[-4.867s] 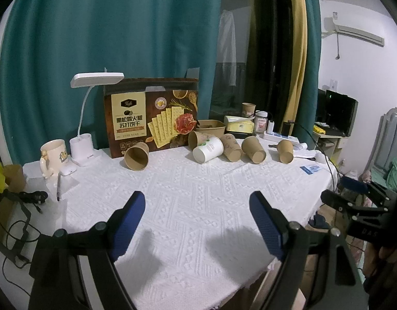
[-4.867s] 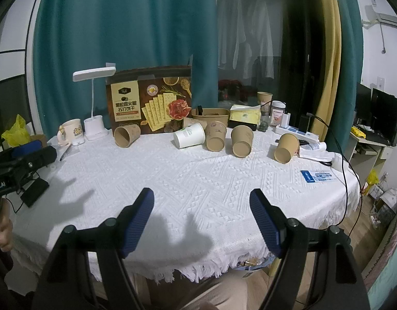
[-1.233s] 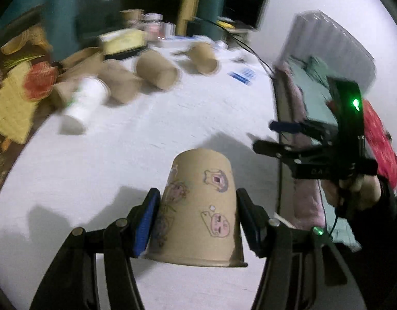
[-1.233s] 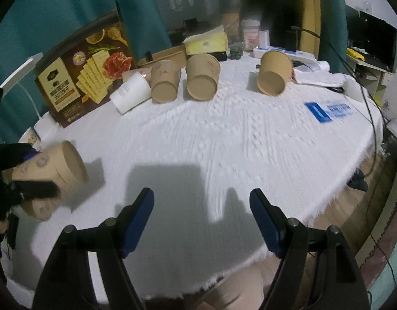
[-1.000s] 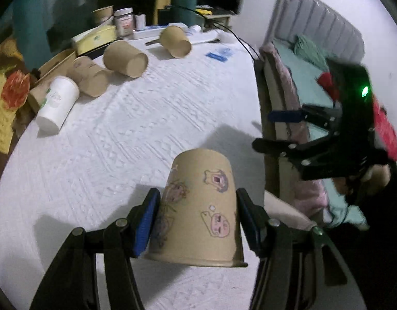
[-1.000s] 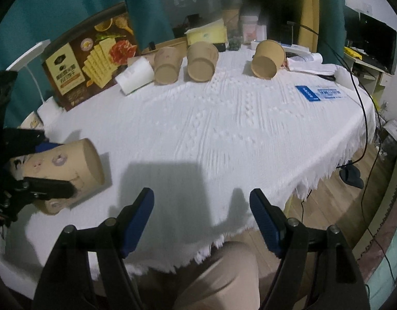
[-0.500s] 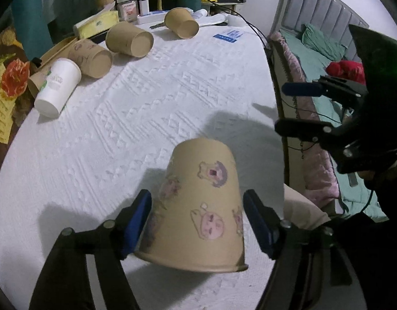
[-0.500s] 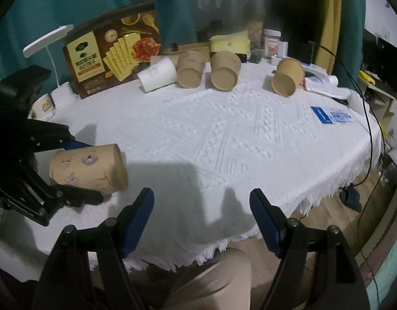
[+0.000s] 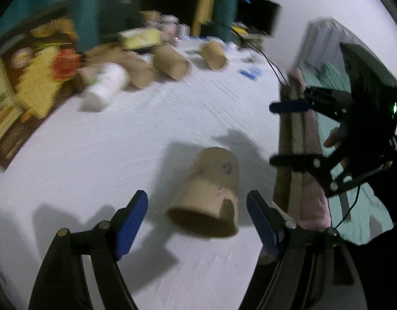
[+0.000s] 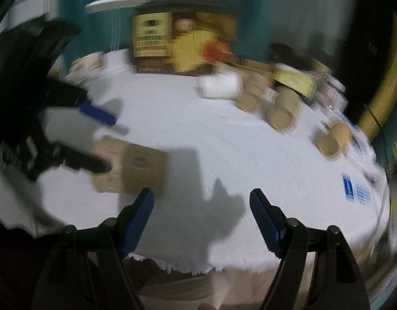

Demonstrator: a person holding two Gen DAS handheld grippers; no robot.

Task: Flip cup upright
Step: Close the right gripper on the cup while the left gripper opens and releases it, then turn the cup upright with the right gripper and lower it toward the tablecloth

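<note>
From the left wrist view, the white-clothed surface (image 9: 146, 134) fills the near ground, with a row of tipped paper cups (image 9: 170, 62) and a cracker box (image 9: 30, 87) along its far edge, all smeared by motion blur. The left claw (image 9: 197, 222) has just been opening and stands spread; the brown cup (image 9: 211, 193) sits between its pads, touching neither, mouth toward the camera. From the right wrist view, the right claw (image 10: 202, 218) is spread and empty over the near edge; the cup, at left, is too blurred to judge its tilt
</note>
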